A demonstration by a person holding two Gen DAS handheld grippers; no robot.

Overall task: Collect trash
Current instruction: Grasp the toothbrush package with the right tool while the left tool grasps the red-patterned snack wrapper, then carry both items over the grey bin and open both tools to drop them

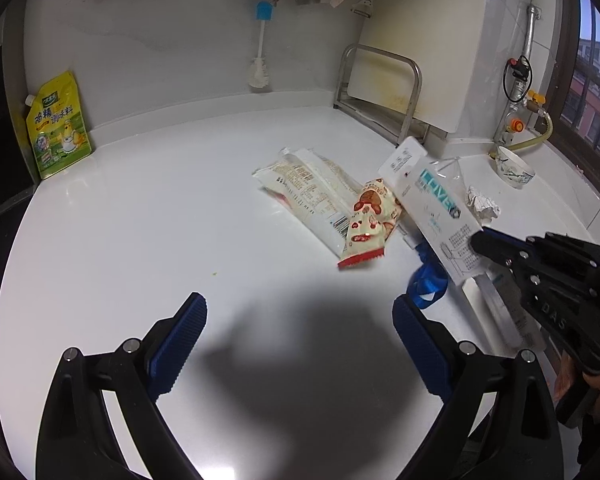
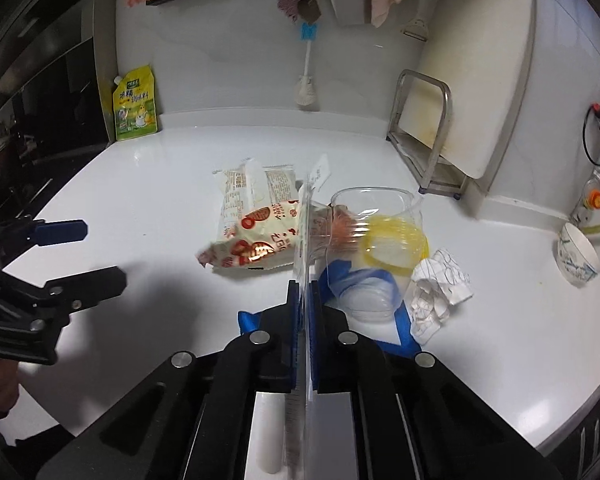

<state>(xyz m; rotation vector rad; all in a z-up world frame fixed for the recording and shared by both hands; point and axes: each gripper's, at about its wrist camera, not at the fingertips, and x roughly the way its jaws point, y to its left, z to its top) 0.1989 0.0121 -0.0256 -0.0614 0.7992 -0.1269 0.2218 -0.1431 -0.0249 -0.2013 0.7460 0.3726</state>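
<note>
R tool (image 2: pixel 305 300) clamped on 1 blister pack (image 1: pixel 432 204), L tool (image 1: pixel 300 320) wide, empty, 2 wrappers (image 1: pixel 370 222) just ahead on bench (image 1: pixel 140 208), 1 paper wad (image 2: pixel 436 292).

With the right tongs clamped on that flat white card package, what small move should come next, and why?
Probably lift the flat white card package clear of the white counter. The right tongs are shut on its edge, and it already tilts above the red-and-cream snack wrapper. The left tongs are open and empty.

Near the cutting board (image 1: pixel 412 72): two snack wrappers (image 1: pixel 370 222), one blister pack (image 1: pixel 432 200), one crumpled paper (image 1: pixel 482 204), one bowl (image 1: pixel 514 170), one yellow pouch (image 1: pixel 58 126).
</note>
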